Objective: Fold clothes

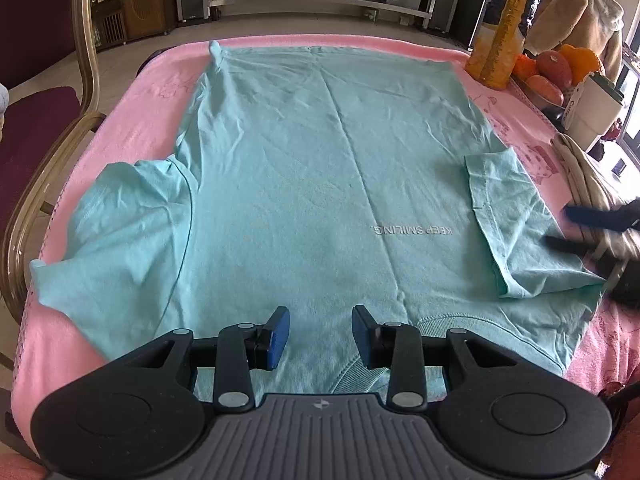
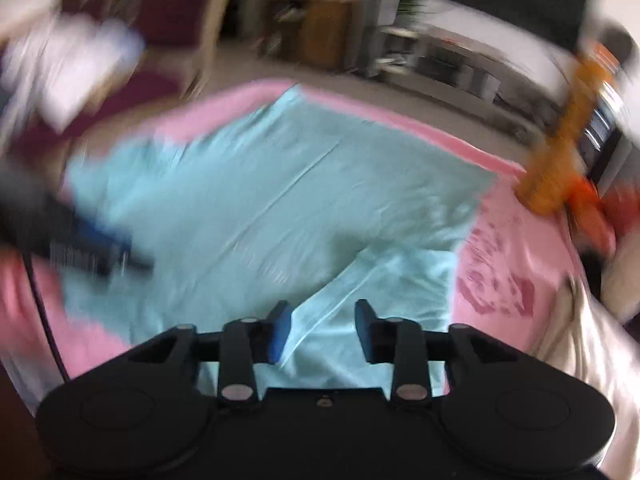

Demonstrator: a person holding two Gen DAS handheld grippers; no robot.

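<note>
One turquoise T-shirt (image 1: 304, 168) lies spread front-up on a pink cloth (image 1: 132, 120) covering the table, its collar toward the near edge and small "KEEP SMILING." lettering (image 1: 412, 230) on the chest. Its right sleeve (image 1: 516, 224) is folded inward onto the body, while the left sleeve (image 1: 120, 216) is spread out flat. The left gripper (image 1: 320, 338) hovers over the collar with its jaws partly apart and nothing between them. The right gripper (image 2: 322, 330) sits above the folded sleeve at the shirt's right side; its jaws stand partly apart, and although that view is badly blurred, the fabric seems to lie below the pads rather than pinched between them. Beyond the shirt, at the far right corner, stands a tall yellow canister (image 1: 504, 28), with oranges (image 1: 560, 68) and a white cup (image 1: 592, 108) beside it. A wooden chair (image 1: 48, 128) sits to the left of the table.
</note>
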